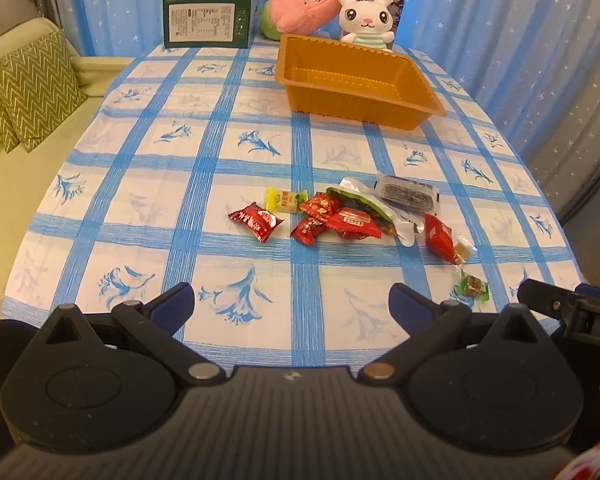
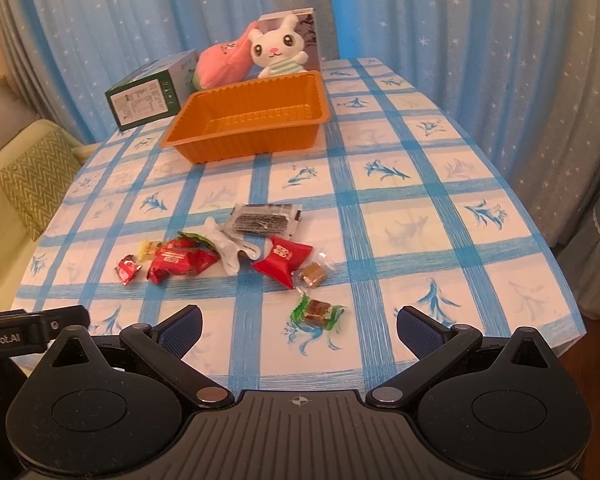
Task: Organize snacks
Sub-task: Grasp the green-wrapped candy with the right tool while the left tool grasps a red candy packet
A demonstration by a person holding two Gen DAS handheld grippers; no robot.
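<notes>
Several wrapped snacks lie in a loose pile [image 1: 340, 216] [image 2: 220, 248] on the blue-checked tablecloth: red candy packets [image 1: 256, 221], a yellow candy [image 1: 282, 199], a dark biscuit pack [image 1: 408, 194] [image 2: 266, 219], a big red packet [image 2: 283, 259], a brown toffee [image 2: 313, 273] and a green-wrapped candy [image 2: 317, 310] [image 1: 473, 286]. An empty orange tray [image 1: 420, 80] [image 2: 180, 128] stands farther back. My left gripper [image 1: 292, 306] is open over the near table edge, short of the pile. My right gripper [image 2: 299, 326] is open too, just behind the green-wrapped candy.
At the table's far end stand a green box [image 1: 206, 22] [image 2: 146, 98], a pink plush [image 1: 304, 10] [image 2: 224, 62] and a white bunny plush [image 1: 366, 18] [image 2: 278, 52]. A sofa with a green cushion [image 1: 30, 92] lies left. Blue curtains hang behind.
</notes>
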